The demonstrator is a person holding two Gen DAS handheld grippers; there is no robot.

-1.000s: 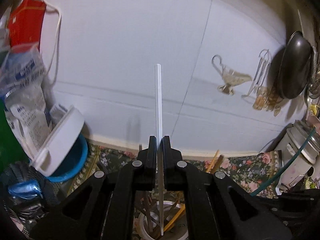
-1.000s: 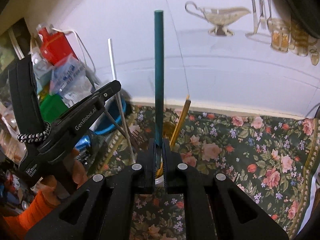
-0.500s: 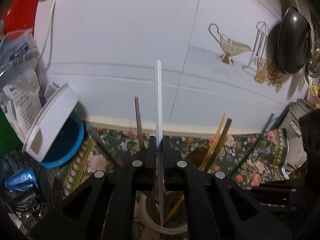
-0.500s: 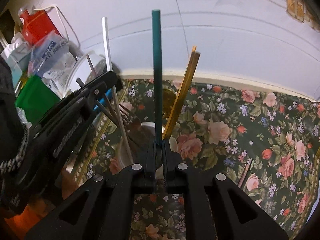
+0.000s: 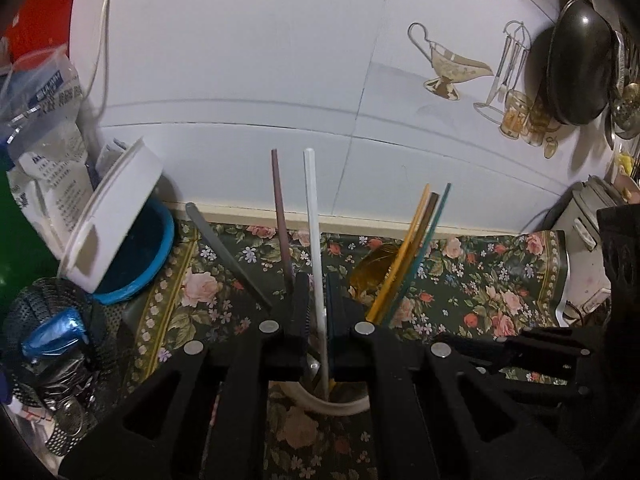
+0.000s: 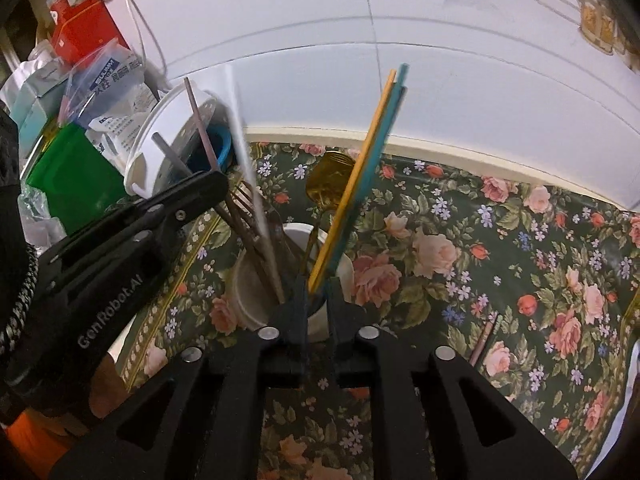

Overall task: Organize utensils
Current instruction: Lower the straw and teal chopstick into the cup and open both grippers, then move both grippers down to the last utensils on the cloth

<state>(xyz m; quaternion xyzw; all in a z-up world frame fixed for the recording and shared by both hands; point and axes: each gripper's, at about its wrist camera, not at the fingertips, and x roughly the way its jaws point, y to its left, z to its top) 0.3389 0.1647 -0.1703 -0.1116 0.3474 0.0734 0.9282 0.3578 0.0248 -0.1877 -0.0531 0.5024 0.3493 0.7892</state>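
Note:
A white utensil cup (image 6: 340, 276) stands on the floral cloth and also shows in the left wrist view (image 5: 320, 404). It holds a white stick (image 5: 314, 240), a teal stick (image 6: 380, 152), a yellow stick (image 6: 360, 176), a mauve stick (image 5: 280, 220), a gold spoon (image 6: 330, 176) and a fork (image 6: 244, 200). My left gripper (image 5: 317, 296) is open a little, its jaws either side of the white stick standing in the cup. My right gripper (image 6: 316, 292) is open just above the cup's near rim, the teal stick leaning free.
A tilted white lid on a blue bowl (image 5: 120, 232) and packets (image 6: 112, 92) crowd the left. A white tiled wall stands behind. A dark pan (image 5: 580, 60) hangs at the right. A loose stick (image 6: 484, 336) lies on the floral cloth (image 6: 520, 260).
Both grippers came down to the cup and opened. The white stick and the teal stick now stand in the cup, and the teal one has tipped to the right against the yellow one.

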